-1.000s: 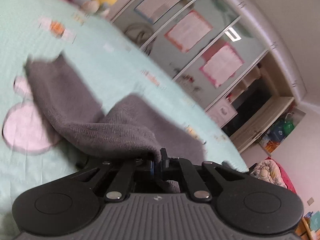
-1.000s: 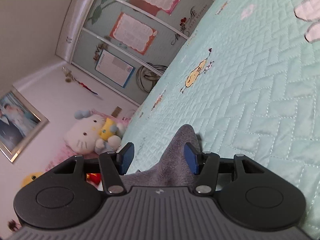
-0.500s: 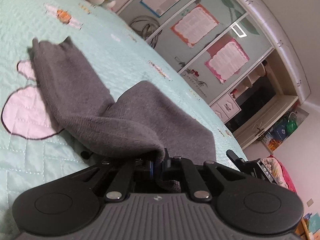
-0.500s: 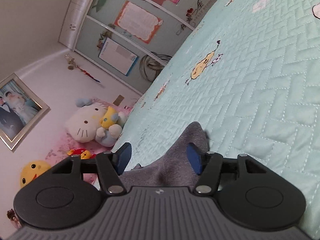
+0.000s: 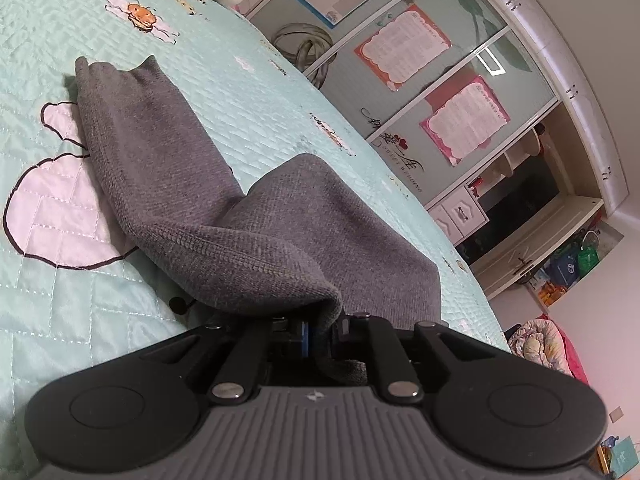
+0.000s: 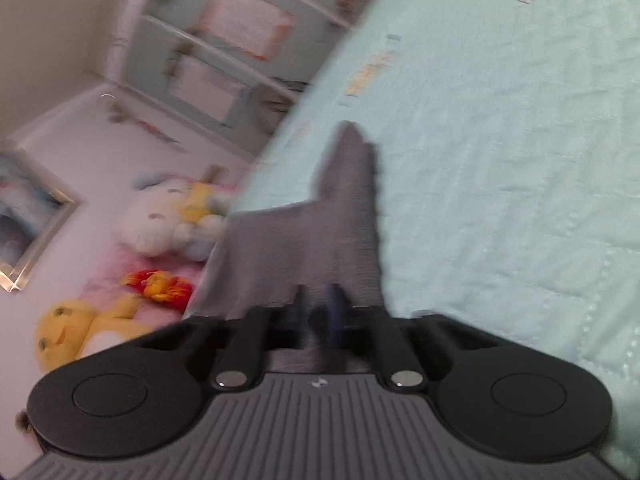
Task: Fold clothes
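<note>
Left wrist view: the left tongs (image 5: 320,330) pinch a folded edge of a grey knitted garment (image 5: 168,168), jaws easing apart, cloth between them. It stretches away across a mint quilted bed (image 5: 72,304). Right wrist view, blurred: the right tongs (image 6: 318,312) are closing on another part of the grey cloth, which lies between the jaws. Plush toys (image 6: 172,220) sit beyond.
</note>
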